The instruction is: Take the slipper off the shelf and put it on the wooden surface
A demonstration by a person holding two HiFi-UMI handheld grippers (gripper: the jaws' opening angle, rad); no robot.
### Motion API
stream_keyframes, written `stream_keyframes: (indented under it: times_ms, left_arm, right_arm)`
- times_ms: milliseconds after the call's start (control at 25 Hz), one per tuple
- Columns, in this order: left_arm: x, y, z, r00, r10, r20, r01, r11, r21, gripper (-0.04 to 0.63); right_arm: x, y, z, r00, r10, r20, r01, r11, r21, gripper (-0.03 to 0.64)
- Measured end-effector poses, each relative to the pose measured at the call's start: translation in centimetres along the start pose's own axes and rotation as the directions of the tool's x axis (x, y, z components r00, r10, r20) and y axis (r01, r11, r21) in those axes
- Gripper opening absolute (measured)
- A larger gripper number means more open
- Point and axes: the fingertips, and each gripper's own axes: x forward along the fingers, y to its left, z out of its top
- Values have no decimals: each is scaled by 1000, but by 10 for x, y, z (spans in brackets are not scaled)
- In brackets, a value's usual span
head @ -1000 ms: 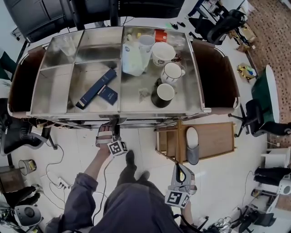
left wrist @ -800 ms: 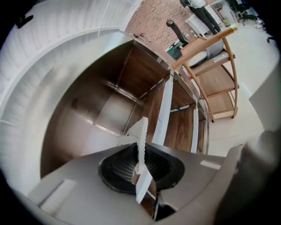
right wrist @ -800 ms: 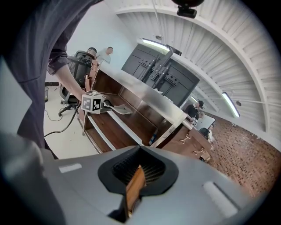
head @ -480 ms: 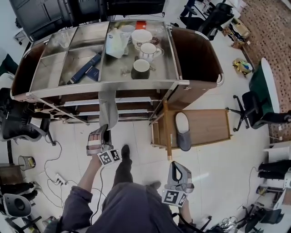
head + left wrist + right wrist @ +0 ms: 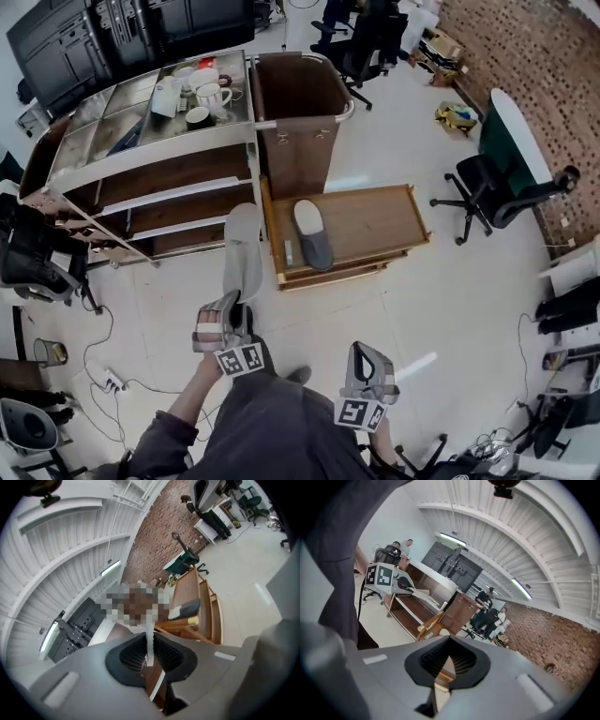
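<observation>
Slipper (image 5: 242, 255) is off the shelf (image 5: 159, 192) now. A second ago the left tool (image 5: 228, 305) was still in under the steel top; since then the person has backed away, and the tool is pinching the slipper's thin edge, which hangs over the floor just short of the wooden surface (image 5: 370, 220). A second slipper (image 5: 312, 236) already lies there. Right tool (image 5: 367, 352) looks pressed together and empty, though the angle is poor. Pick done, place still to do.
</observation>
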Motion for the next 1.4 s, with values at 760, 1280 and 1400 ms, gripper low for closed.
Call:
stream_keyframes:
  times_ms: [760,1280,1400]
  left_arm:
    - [245,-246,222,914,-397,-87,405,908,111,58]
    - [277,-332,225,764,-602,-233,596,796,-105,242]
    - [267,-310,241,825,-532,-187,525,846,-93,257]
  right_arm:
    - [-67,-196,-224,899,-253,-358,324,933,154,2]
    - [60,-313,-234,963,-89,-256,121,986,113,2]
    - [67,-312,-230,978,-32,-207,53,994,95,2]
